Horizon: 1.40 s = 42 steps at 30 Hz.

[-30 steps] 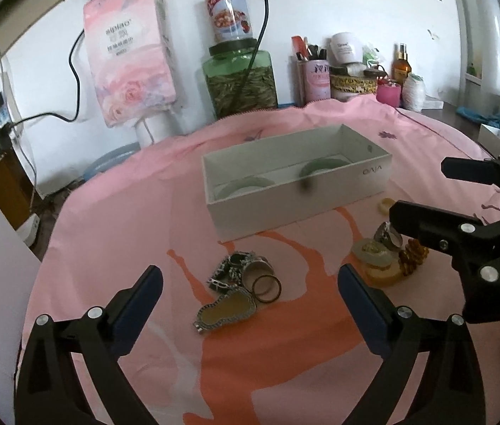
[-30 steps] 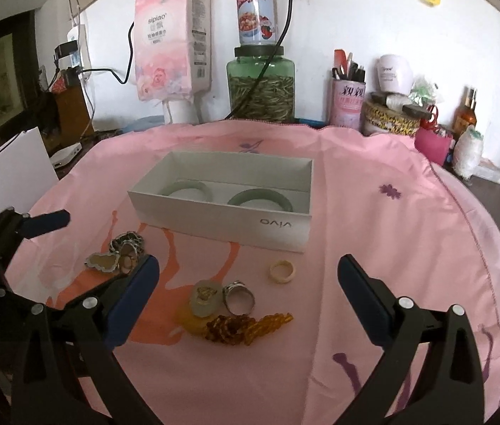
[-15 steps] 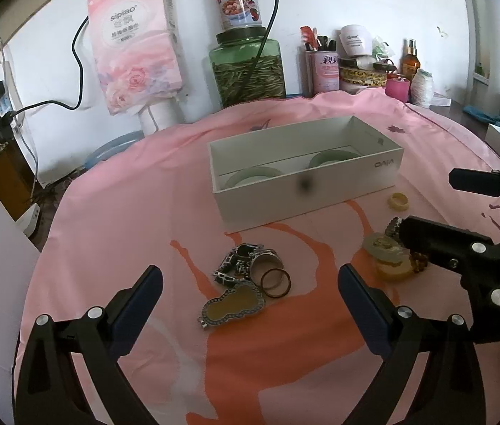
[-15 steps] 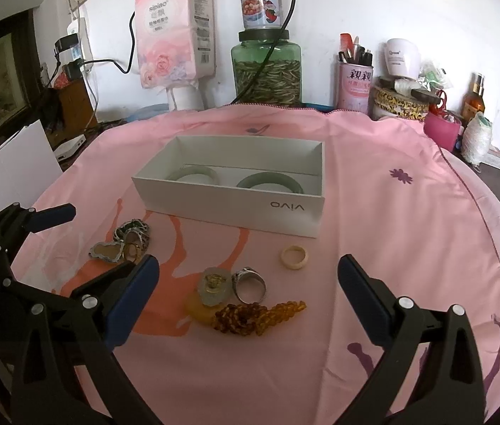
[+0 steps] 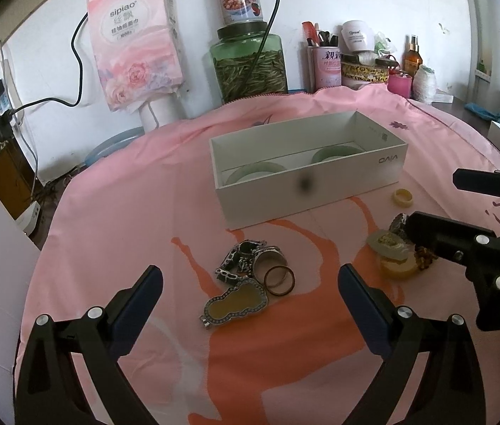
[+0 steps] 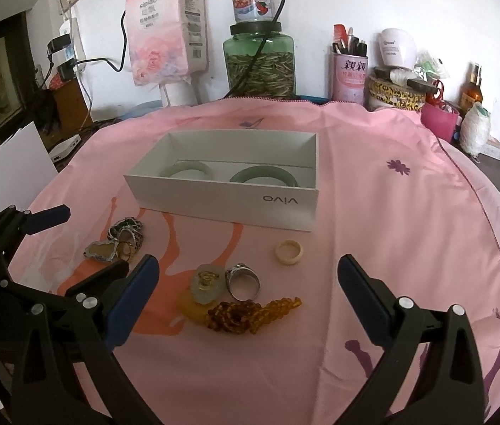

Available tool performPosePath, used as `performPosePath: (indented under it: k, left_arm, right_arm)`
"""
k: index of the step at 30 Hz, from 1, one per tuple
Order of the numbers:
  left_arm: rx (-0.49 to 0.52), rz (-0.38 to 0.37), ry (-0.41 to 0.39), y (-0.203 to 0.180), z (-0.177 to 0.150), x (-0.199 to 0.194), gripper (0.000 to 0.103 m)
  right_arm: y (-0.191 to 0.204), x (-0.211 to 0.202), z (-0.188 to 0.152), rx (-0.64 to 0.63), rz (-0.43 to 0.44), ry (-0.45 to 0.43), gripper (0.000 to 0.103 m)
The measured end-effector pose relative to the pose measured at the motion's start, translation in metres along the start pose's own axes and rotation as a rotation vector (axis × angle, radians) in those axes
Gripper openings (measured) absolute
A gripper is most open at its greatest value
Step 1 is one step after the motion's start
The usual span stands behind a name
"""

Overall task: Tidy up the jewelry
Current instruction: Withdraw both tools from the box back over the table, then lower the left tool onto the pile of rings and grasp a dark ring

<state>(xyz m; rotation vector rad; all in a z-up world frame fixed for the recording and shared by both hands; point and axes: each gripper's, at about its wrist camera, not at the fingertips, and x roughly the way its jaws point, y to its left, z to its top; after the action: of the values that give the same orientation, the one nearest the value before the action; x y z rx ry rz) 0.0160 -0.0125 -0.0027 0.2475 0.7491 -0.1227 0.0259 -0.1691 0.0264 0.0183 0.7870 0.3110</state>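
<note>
surface: pink cloth [image 6: 374, 212], where we hover
box [image 6: 214, 194]: two jade bangles [image 6: 263, 176]
left gripper [image 5: 250, 304]: spread, empty
right gripper [image 6: 248, 287]: spread, empty

Left gripper [image 5: 250, 304] jaws spread over gourd pendant [image 5: 236, 300] — holding nothing.

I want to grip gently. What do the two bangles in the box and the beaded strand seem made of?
Bangles: probably jade or glass; pale green, smooth, softly glossy. Beaded strand: amber-like resin or glass; translucent orange-brown beads that glint. Box: matte white cardboard, by its thin flat walls.
</note>
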Motion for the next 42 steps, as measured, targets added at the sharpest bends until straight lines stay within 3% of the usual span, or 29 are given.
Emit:
performPosePath:
  k: [5,8,16,25,31,35,38,42]
  left_arm:
    - [-0.001,-0.011,0.027,0.004,0.000,0.005,0.097]
    - [-0.019,0.028,0.028,0.018,0.002,0.007,0.097]
    - [-0.194,0.054,0.040,0.067,0.008,0.010,0.097]
    - [-0.034,-0.158,0.089,0.024,0.000,0.013,0.097]
    - [-0.020,-0.146,0.112,0.022,-0.004,0.020,0.085]
    - [-0.102,-0.038,0.120,0.048,0.000,0.028,0.085]
    - [-0.164,-0.046,0.134,0.061,-0.001,0.030,0.082]
    - [-0.120,-0.089,0.108,0.051,0.000,0.024,0.075]
  right_arm:
    - [-0.003,0.001,0.000,0.019,-0.003,0.006,0.096]
    - [-0.006,0.000,0.001,0.034,-0.012,0.004,0.096]
    - [-0.022,0.002,0.002,0.119,0.020,0.031,0.096]
    - [-0.027,0.004,0.001,0.158,0.033,0.048,0.096]
    - [-0.027,0.004,0.001,0.158,0.031,0.048,0.096]
    - [-0.027,0.003,0.002,0.161,0.034,0.046,0.096]
    - [-0.027,0.002,0.002,0.164,0.039,0.042,0.096]
    - [-0.027,0.001,0.002,0.165,0.039,0.037,0.096]
